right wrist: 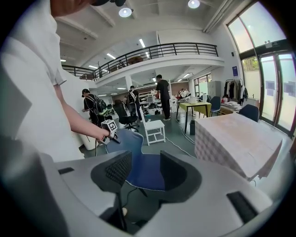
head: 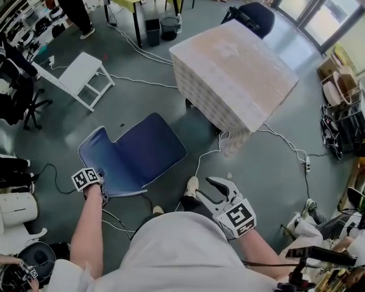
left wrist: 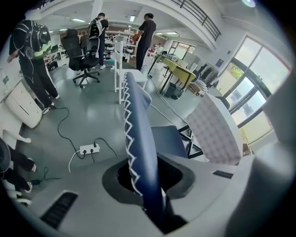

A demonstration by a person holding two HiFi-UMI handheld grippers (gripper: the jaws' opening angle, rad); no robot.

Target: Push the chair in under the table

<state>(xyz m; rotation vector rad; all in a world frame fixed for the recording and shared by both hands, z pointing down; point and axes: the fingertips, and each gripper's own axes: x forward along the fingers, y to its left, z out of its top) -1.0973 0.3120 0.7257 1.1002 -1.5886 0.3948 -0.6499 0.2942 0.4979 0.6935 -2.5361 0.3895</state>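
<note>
The blue chair (head: pixel 137 151) stands on the grey floor, its seat turned toward the cloth-covered table (head: pixel 234 74) at the upper right. My left gripper (head: pixel 98 181) is at the top edge of the chair's backrest (head: pixel 94 148). In the left gripper view the backrest's stitched edge (left wrist: pixel 138 134) runs between the jaws, and my left gripper (left wrist: pixel 148 185) is shut on it. My right gripper (head: pixel 209 190) hangs open near my body, a short way right of the chair. In the right gripper view my right gripper (right wrist: pixel 145 171) has nothing between its jaws, with the chair (right wrist: pixel 127 141) and table (right wrist: pixel 236 139) beyond.
A white stool (head: pixel 82 77) stands to the upper left. Cables (head: pixel 142 80) cross the floor and a power strip (left wrist: pixel 89 149) lies beside the chair. A dark chair (head: pixel 254 14) sits behind the table. Bins (head: pixel 162 28) stand at the back. People (left wrist: pixel 32 65) stand farther off.
</note>
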